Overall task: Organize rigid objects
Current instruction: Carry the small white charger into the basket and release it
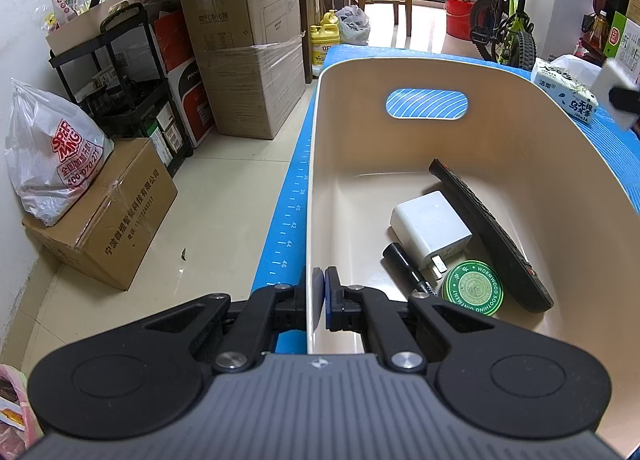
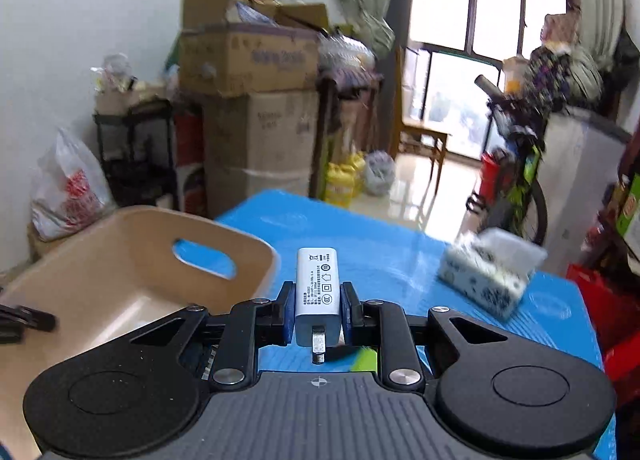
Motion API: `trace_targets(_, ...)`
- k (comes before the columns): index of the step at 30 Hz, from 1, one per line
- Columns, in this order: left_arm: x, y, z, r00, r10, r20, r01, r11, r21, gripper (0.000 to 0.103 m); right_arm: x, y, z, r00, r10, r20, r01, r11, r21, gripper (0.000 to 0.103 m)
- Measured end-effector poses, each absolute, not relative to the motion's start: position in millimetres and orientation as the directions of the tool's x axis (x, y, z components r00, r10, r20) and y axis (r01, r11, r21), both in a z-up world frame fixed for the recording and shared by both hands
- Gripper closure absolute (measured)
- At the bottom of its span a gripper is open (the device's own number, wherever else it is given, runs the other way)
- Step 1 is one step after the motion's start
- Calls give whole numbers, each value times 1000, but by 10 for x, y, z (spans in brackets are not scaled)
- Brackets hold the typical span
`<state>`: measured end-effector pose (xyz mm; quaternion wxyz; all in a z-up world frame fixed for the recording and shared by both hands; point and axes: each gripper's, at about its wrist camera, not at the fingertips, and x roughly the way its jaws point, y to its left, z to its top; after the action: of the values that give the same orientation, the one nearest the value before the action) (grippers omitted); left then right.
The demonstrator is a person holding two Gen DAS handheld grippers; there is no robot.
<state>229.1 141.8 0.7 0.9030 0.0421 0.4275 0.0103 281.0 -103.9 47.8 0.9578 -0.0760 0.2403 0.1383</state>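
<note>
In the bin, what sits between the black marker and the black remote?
The left wrist view shows two things between the marker and the remote: a white charger and a green ointment tin.

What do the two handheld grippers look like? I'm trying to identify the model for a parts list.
Both match. The left gripper and right gripper have a ribbed grey body with a small crosshair mark, two round black discs at the sides, black linkage arms with silver pivot screws, and blue pads on black fingers. No cables, hands or sleeves show.

left wrist view peers steeply down, close into beige bin [image 1: 520, 131]; right wrist view faces shallower; both share bin [image 2: 132, 260], blue mat [image 2: 380, 244].
</note>
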Motion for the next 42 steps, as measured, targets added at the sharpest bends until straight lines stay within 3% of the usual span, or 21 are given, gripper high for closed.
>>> trace_targets(6,2292,1418,8,634,55,-771,17,996,85,97,2705,-702,660,825,307,-474,-390,917,-85,72)
trace_targets(18,2281,1408,-2,634,53,-772,21,996,85,97,2911,121,426,671,345,-656,-522,848,-88,72)
trace_targets(25,2282,1406,-1,633,56,-772,20,996,89,97,3070,375,161,544,318,-776,-576,814,-70,72)
trace_targets(37,2294,1401,9,630,60,-774,24,995,97,97,3150,591,-129,474,187,-861,-600,784,-160,72)
trace_targets(40,2291,1400,9,630,60,-774,24,995,97,97,3164,587,-129,476,172,-862,-592,788,-170,60)
trace_targets(42,2285,1394,7,630,60,-774,24,995,97,97,3155,594,-123,483,169,-859,-591,787,-177,46)
